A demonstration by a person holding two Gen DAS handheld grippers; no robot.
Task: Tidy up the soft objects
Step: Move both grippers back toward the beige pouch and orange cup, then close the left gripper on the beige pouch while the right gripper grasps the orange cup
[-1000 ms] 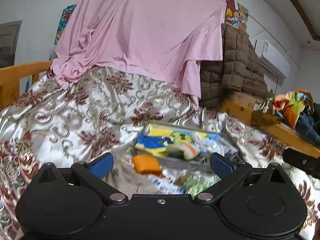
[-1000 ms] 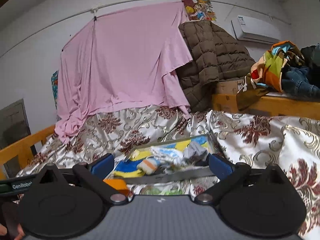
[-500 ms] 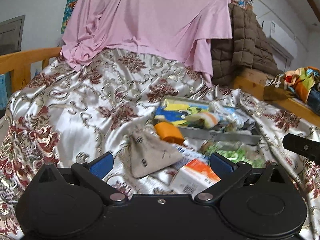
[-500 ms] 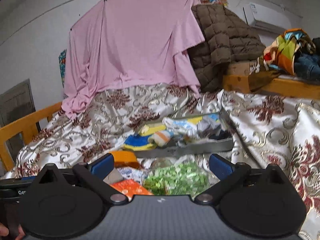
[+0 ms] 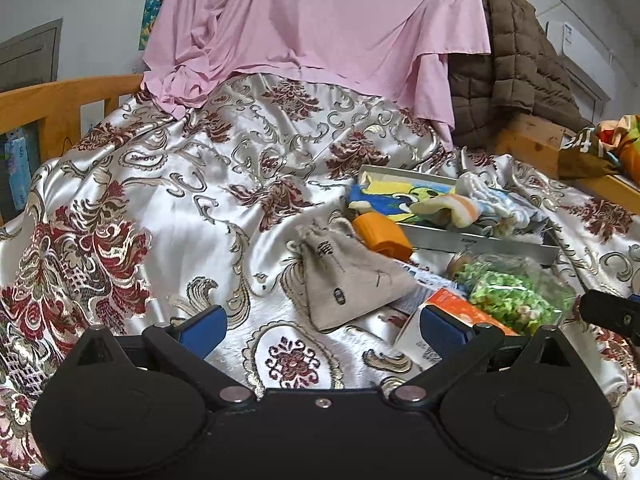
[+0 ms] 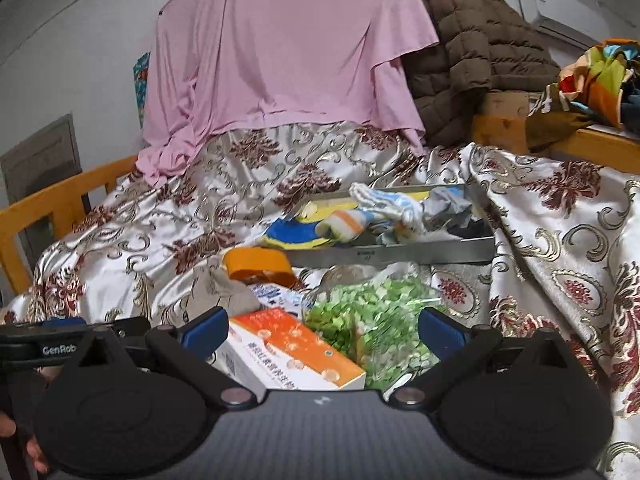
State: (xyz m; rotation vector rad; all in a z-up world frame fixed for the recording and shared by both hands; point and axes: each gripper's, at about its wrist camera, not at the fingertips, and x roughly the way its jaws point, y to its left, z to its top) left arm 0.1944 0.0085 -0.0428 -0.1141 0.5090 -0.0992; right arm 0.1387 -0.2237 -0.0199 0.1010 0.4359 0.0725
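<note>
Left tongs [image 5: 322, 330] spread wide, gripping nothing, hovering low over the bed [image 5: 168, 200] with its shiny flowered cover. Just ahead of them, a beige cloth pouch [image 5: 348, 276] lying flat on the cover, drawstring end pointing away. Orange tape roll [image 5: 382, 232] touching the pouch's far side, right up against the metal tray [image 5: 480, 242].

Right tongs [image 6: 322, 332] also spread wide and empty. Sitting between the blue pads: an orange-and-white box [image 6: 292, 352] on the left, a clear bag of green bits [image 6: 376, 320] on the right, both on the bed. Small blue-and-white packet [image 6: 272, 294] just behind the box, half under the pouch.

Soft stuff already piled in the tray: a blue-and-yellow cloth [image 6: 296, 234], a striped sock [image 6: 348, 224], a white-and-blue knit thing [image 6: 388, 202], and grey fabric [image 6: 448, 208] at the right end.

Further back, a pink sheet [image 6: 280, 52] hanging against the wall, a brown quilted jacket [image 6: 468, 56] beside it, wooden bed rail [image 5: 52, 100] on the left, colourful clothes [image 6: 604, 76] heaped on the far right.
</note>
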